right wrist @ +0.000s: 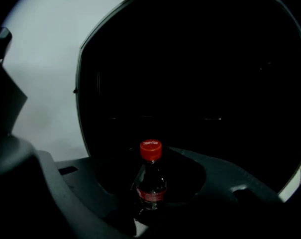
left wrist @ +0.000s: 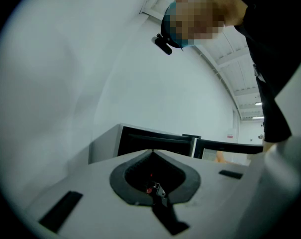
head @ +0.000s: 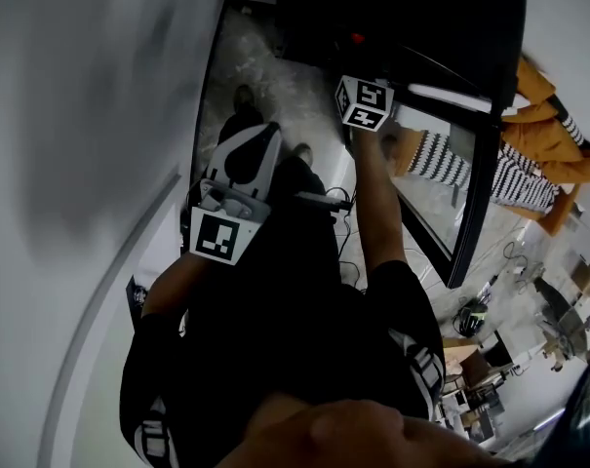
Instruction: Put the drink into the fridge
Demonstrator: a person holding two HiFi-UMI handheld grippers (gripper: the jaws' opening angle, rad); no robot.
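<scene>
The drink, a small bottle (right wrist: 151, 180) with a red cap (right wrist: 150, 150) and dark liquid, sits between the jaws of the right gripper (right wrist: 155, 164), which are closed on its lower body. It is right in front of the open fridge (right wrist: 79, 108). The dark inside of the fridge fills almost all of the right gripper view behind it. Whether the bottle has already passed the fridge frame, I cannot tell.

The bottle stands with its cap up and its bottom down. Its long axis runs up and down, across the closing direction of the jaws, and it looks close to upright.

In my judgement the step in hand is carrying the bottle in and setting it on a shelf. To do it well:
- Keep the long axis upright while moving inward.
- Keep the cap under the shelf above. Only faint shelf lines show in the dark, so the approach should be slow.
- Lower the bottle until its bottom rests flat, and only then open the jaws.
- Draw the gripper straight back, so the jaws do not tip the bottle.

The glass fridge door (head: 470, 198) stands open at the right of the fridge. The left gripper (left wrist: 152, 156) has its jaws together with nothing between them, and is held back from the fridge, at the person's side.
</scene>
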